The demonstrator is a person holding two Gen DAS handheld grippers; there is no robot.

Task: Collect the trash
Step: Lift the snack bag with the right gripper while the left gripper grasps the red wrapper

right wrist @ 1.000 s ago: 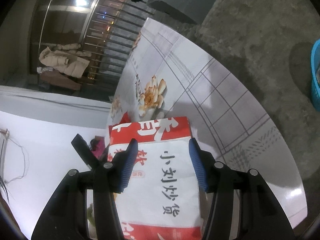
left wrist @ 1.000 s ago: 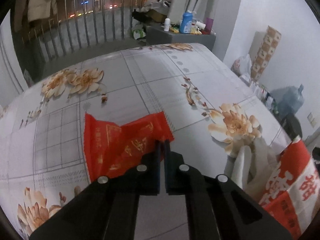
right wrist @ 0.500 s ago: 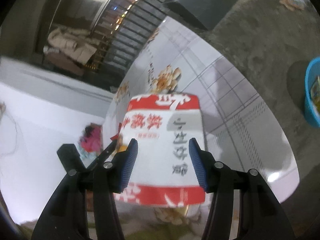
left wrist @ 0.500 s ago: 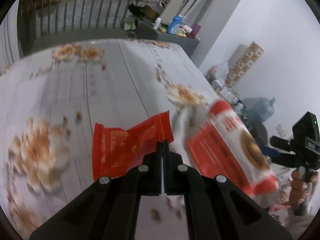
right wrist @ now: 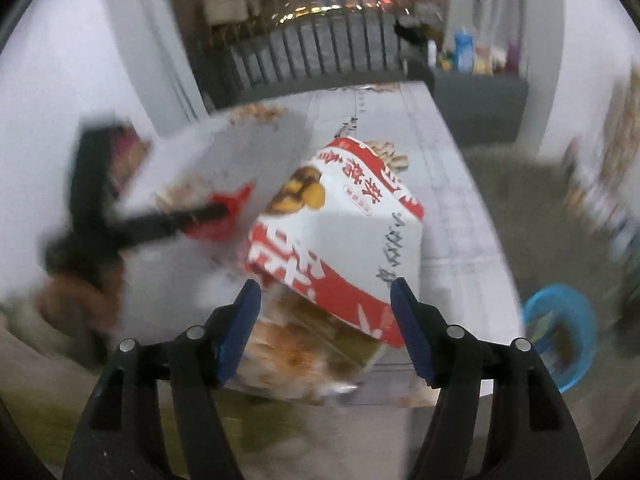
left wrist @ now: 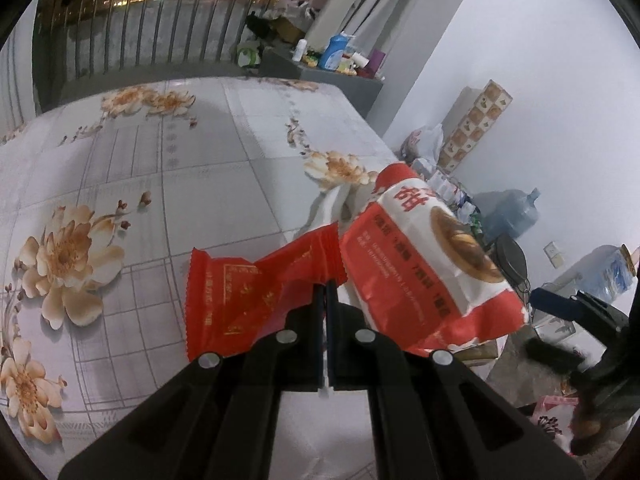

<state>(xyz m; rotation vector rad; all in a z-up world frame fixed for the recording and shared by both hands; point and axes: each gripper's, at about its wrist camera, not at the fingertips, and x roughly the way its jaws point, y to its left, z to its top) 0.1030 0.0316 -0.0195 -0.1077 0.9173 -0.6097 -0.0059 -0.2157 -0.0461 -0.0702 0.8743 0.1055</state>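
Note:
My left gripper point(left wrist: 325, 286) is shut on a crumpled red wrapper point(left wrist: 240, 300), held above the flowered table point(left wrist: 160, 160) near its right edge. Just right of it hangs a red-and-white snack bag point(left wrist: 420, 256), tilted in the air. In the right wrist view this bag point(right wrist: 340, 240) lies skewed just beyond the blue pads point(right wrist: 404, 312) of my right gripper point(right wrist: 322, 292). Those jaws are opening, and the pads do not seem to press on the bag. The view is blurred. My left gripper point(right wrist: 216, 212) and its wrapper point(right wrist: 232, 200) appear there at the left.
A blue basin point(right wrist: 552, 294) with something in it stands on the floor right of the table. Bags, a patterned box and a water jug point(left wrist: 512, 212) crowd the right wall. A grey cabinet point(left wrist: 340, 80) with bottles and a railing point(left wrist: 140, 32) are behind the table.
Both grippers have moved toward the table's right edge. My right gripper has rolled and its jaws have widened, so the snack bag now sits skewed. My left gripper still holds the red wrapper.

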